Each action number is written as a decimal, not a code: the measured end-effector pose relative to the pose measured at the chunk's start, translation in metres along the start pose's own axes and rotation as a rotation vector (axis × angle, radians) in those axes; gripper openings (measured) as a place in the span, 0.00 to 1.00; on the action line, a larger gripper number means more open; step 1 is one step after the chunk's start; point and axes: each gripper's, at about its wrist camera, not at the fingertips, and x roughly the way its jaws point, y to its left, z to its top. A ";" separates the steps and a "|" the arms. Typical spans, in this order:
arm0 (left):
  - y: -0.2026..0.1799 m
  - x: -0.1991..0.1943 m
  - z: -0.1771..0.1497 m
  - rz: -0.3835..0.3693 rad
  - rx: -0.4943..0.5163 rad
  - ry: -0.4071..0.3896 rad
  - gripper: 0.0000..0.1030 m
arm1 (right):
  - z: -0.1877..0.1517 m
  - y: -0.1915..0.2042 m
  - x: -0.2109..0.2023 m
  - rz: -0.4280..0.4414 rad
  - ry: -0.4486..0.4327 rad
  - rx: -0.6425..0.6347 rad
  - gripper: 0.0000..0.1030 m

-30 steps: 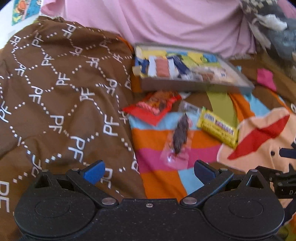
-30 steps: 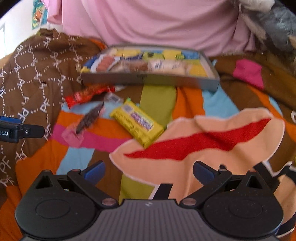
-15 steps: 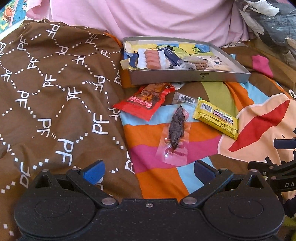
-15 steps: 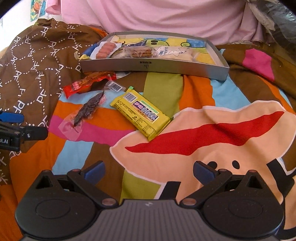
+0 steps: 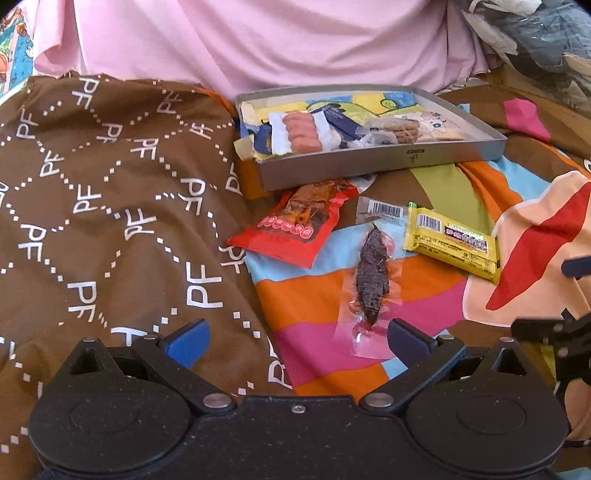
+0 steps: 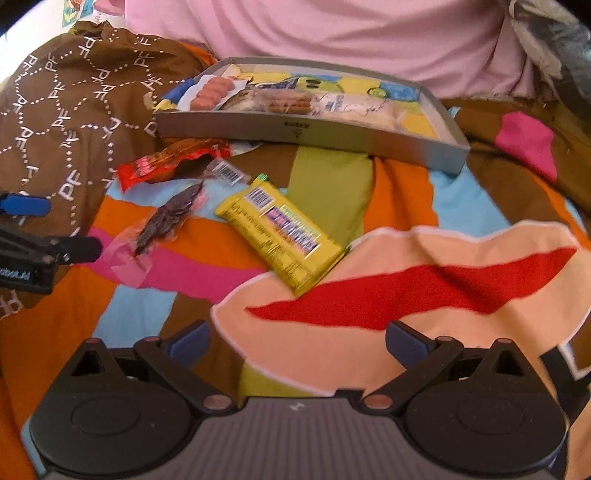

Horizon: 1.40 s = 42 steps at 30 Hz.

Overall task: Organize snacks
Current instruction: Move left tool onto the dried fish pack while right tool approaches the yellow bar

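A grey tray (image 5: 373, 168) (image 6: 306, 131) with several wrapped snacks lies at the back of the bed. In front of it lie a red snack packet (image 5: 295, 225) (image 6: 166, 162), a clear packet with a dark dried piece (image 5: 371, 280) (image 6: 166, 221) and a yellow bar (image 5: 452, 240) (image 6: 282, 240). My left gripper (image 5: 295, 338) is open and empty, just short of the clear packet's near end. My right gripper (image 6: 297, 339) is open and empty, hovering nearer than the yellow bar. Each gripper shows at the edge of the other's view.
A colourful patchwork blanket (image 5: 321, 302) (image 6: 424, 280) covers the bed, with a brown patterned cloth (image 5: 110, 206) (image 6: 81, 103) on the left. Pink fabric (image 5: 277, 40) (image 6: 332, 33) hangs behind the tray. Crumpled grey bags (image 5: 535, 44) pile at the back right.
Both grippers have moved forward toward the loose snacks, which now look larger and nearer. The left gripper's right finger now reaches the clear packet's end. Nothing was picked up.
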 end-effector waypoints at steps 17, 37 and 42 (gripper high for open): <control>-0.007 0.029 0.012 -0.193 0.077 -0.005 0.97 | 0.043 0.004 0.055 0.061 0.000 -0.350 1.00; -0.030 0.050 0.017 -0.195 0.215 0.059 0.55 | 0.048 0.010 0.069 0.127 0.033 -0.383 0.91; -0.031 0.049 0.015 -0.243 0.186 0.076 0.50 | 0.045 0.008 0.064 0.154 0.044 -0.354 0.86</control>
